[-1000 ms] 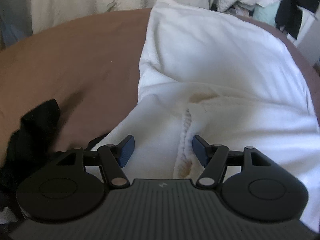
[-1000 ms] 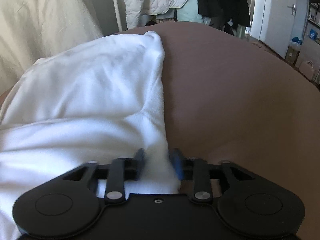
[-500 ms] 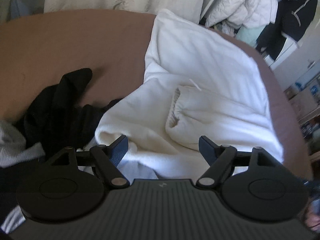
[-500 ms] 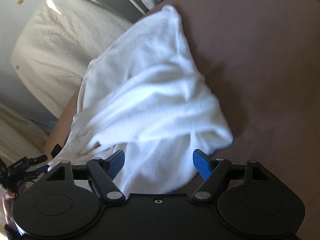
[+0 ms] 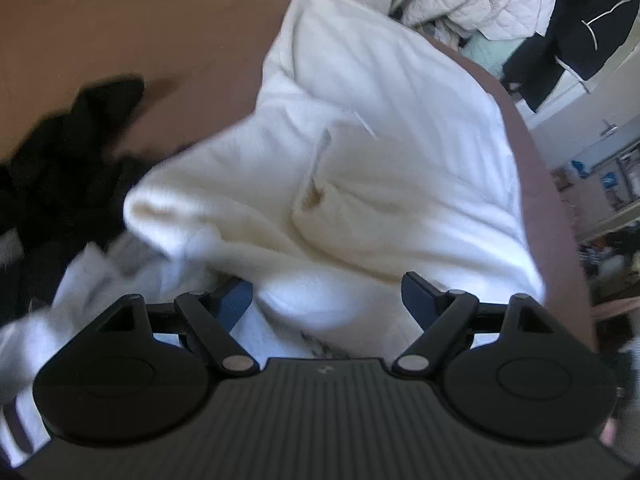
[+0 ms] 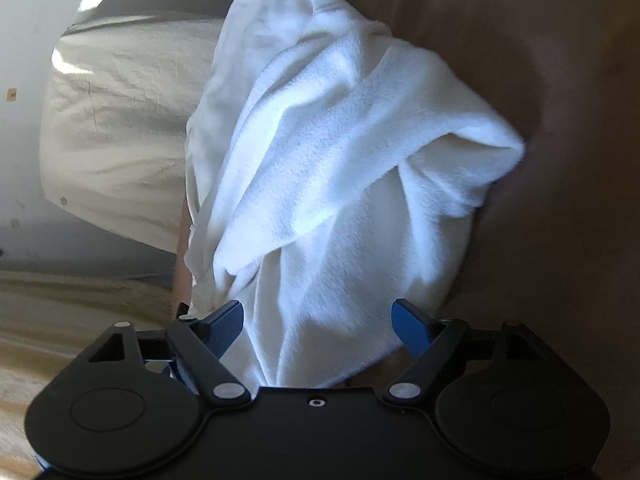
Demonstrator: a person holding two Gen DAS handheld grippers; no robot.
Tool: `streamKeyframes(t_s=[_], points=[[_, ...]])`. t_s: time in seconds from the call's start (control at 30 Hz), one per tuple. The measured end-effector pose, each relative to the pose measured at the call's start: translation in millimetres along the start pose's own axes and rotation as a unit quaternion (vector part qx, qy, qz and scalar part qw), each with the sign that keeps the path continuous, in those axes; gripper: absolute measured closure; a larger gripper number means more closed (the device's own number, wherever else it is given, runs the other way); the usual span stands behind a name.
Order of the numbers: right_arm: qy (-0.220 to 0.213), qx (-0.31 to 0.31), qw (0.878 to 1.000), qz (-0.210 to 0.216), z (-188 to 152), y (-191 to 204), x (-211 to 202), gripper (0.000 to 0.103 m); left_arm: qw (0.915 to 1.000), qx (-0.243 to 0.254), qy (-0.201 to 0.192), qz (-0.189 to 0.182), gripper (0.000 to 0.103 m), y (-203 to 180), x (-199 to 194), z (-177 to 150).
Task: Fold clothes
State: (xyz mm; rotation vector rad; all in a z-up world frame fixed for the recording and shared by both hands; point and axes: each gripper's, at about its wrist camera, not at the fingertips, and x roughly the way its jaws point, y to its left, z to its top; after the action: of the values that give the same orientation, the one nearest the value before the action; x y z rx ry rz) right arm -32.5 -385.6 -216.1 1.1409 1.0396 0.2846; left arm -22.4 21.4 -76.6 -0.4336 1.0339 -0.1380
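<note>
Broadly, the brown bed point(image 5: 132, 52) carries a white fleece garment point(image 5: 380, 152), lying crumpled across its middle with one folded layer doubled over itself. It looks soft, thick and light, likely to sag and slide rather than keep a crease, so my judgement is that a hem or corner edge, such as the bulging fold point(image 6: 492, 148) seen from the right wrist, gives the surest hold. Beside it on the left lies a black garment point(image 5: 68, 148), apart from the fleece. Compared with a second ago, the right tool point(image 6: 318, 322) has let go of the white edge it pinched; its jaws are opening over the cloth, gripping nothing. Likewise the left tool point(image 5: 326, 296) is opening wider, released, with fleece beneath it.
</note>
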Motion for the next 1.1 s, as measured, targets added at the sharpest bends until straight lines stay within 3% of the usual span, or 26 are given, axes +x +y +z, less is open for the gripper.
streamKeyframes(t_s=[0.17,0.23,0.27,0.3,0.47,0.53,0.67,0.9,0.93,0.97,1.0,1.03,1.07,1.1], points=[[-0.006,0.052,0.998,0.021,2.5,-5.3,19.4,0.011,0.9987,0.049,0.005,0.011,0.017,-12.7,12.2,-3.4],[-0.009,0.038,0.999,0.017,1.1,2.7,15.5,0.011,0.9979,0.064,0.004,0.009,0.036,-16.2,13.8,-5.5],[-0.010,0.029,0.999,0.016,0.3,7.4,11.6,0.011,0.9979,0.064,-0.002,0.005,0.057,-15.3,10.8,-6.5],[-0.009,0.021,1.000,0.009,-0.1,11.4,7.6,0.011,0.9981,0.062,-0.001,0.002,0.063,-14.5,9.4,-6.8],[0.011,-0.023,0.996,-0.085,-4.7,26.2,-11.0,0.011,0.9984,0.056,0.008,0.007,0.063,-13.1,9.5,-7.9],[0.036,-0.018,0.995,-0.092,-6.5,22.9,-11.4,0.011,0.9981,0.059,0.012,0.013,0.062,-14.9,12.6,-8.2],[0.088,0.042,0.993,-0.061,-2.4,-6.5,3.3,0.011,0.9973,0.067,0.023,0.020,0.060,-16.7,16.7,-9.4],[0.103,0.085,0.991,0.012,8.6,-21.7,38.5,0.011,0.9950,0.075,0.058,0.033,0.044,-18.9,34.6,-5.5],[0.100,0.088,0.991,0.015,11.9,-20.8,43.7,0.015,0.9950,0.075,0.056,0.034,0.044,-19.0,35.9,-4.7],[0.087,0.083,0.993,0.017,12.5,-18.4,44.2,0.039,0.9954,0.077,0.046,0.033,0.047,-19.8,33.5,-5.0],[0.074,0.079,0.994,0.019,13.1,-15.9,44.7,0.058,0.9957,0.079,0.035,0.033,0.067,-20.6,31.1,-5.2],[0.055,0.060,0.997,0.018,13.9,-9.3,42.0,0.084,0.9959,0.081,0.024,0.032,0.082,-21.5,28.7,-5.5],[0.036,0.041,0.998,0.016,14.7,-2.6,39.3,0.085,0.9959,0.084,0.013,0.032,0.092,-22.3,26.3,-5.8],[0.012,0.016,1.000,0.017,13.3,5.9,32.0,0.085,0.9958,0.086,0.002,0.031,0.092,-23.1,23.9,-6.0]])
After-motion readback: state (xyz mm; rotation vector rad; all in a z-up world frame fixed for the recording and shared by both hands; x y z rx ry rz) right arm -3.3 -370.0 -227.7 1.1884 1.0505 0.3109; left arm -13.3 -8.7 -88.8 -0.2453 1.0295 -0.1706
